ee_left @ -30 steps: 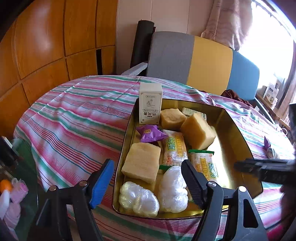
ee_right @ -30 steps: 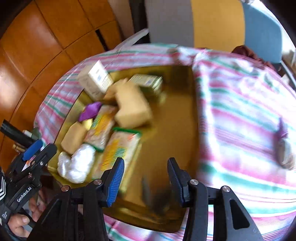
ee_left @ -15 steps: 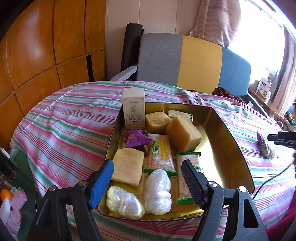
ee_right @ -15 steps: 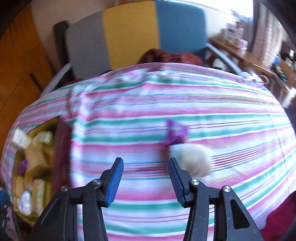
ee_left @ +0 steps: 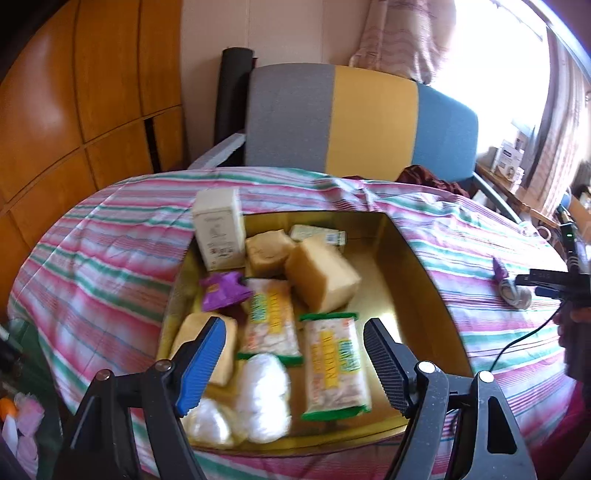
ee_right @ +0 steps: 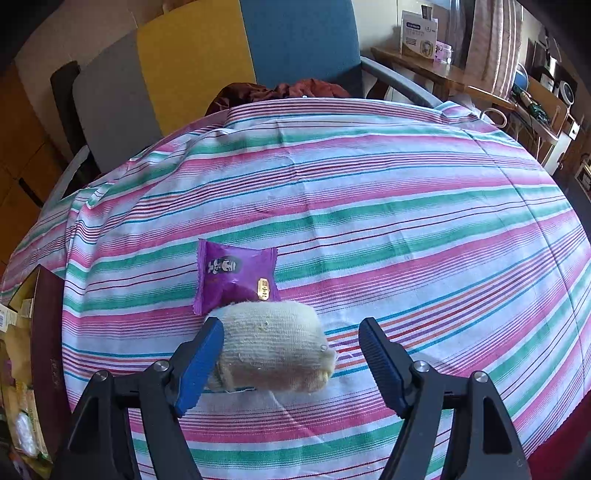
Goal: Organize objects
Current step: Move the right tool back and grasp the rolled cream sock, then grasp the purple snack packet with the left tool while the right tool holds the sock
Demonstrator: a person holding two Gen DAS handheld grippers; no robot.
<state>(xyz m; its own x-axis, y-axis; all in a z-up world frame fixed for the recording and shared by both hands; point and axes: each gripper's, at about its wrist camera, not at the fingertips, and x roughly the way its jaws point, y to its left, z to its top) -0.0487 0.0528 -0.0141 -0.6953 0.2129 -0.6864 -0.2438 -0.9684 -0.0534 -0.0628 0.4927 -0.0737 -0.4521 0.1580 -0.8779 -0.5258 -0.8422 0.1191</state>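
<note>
A gold tray (ee_left: 424, 273) on the striped tablecloth holds a white box (ee_left: 219, 232), yellow blocks (ee_left: 321, 275), a purple packet (ee_left: 225, 290), green-edged snack packets (ee_left: 336, 363) and white wrapped balls (ee_left: 262, 395). My left gripper (ee_left: 291, 354) hangs open above the tray's near end, holding nothing. To the right of the tray lie a cream knitted roll (ee_right: 273, 343) and a second purple packet (ee_right: 236, 273), touching each other. My right gripper (ee_right: 290, 354) straddles the roll with its jaws opening. The blue pad is close to the roll's left end and the black pad stands clear of it.
A grey, yellow and blue chair (ee_left: 362, 118) stands behind the table, with a dark red cloth (ee_right: 280, 90) on its seat. Wooden wall panels are on the left. A shelf with boxes (ee_right: 419, 35) is at the back right. Small bottles (ee_left: 18, 417) sit below the table's left edge.
My right gripper swung from above the tray to the right, across the cloth, down around the cream roll, and its jaws widened. The left gripper drew back a little from the tray.
</note>
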